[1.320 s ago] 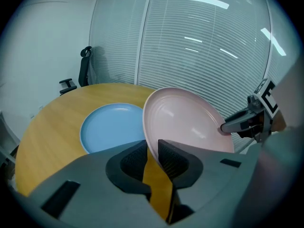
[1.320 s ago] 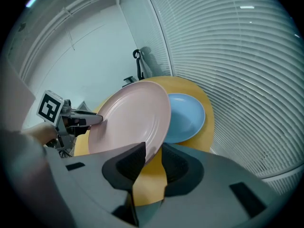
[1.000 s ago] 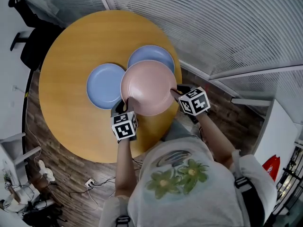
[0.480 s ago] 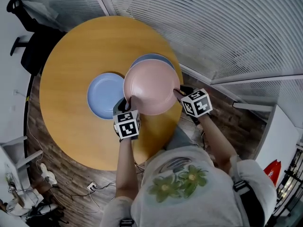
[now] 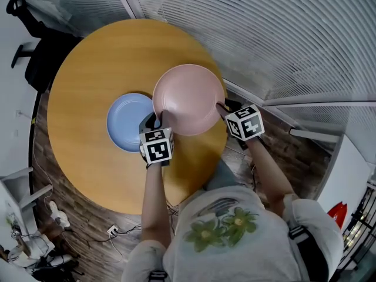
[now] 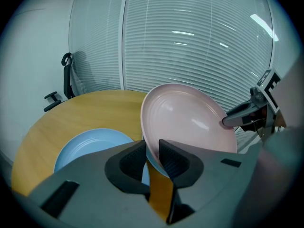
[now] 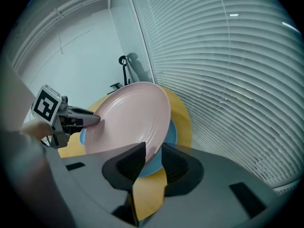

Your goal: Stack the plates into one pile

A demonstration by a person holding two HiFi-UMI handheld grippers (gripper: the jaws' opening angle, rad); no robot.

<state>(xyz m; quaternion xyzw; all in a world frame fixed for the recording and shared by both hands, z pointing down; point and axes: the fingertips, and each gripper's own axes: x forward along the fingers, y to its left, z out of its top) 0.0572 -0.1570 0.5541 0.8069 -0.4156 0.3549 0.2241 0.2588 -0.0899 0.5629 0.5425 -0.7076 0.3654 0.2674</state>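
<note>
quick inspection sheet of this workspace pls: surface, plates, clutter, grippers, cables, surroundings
surface: round wooden table, only plates on it
job's things: pink plate held by its rim over a second blue plate; blue plate lies flat beside them
clutter: nothing seen
grippers: left hand-held gripper and right hand-held gripper each shut on the pink plate's rim, on opposite sides
cables: loose cables on the floor near the table
surroundings: window blinds; black chair at the table's far side
</note>
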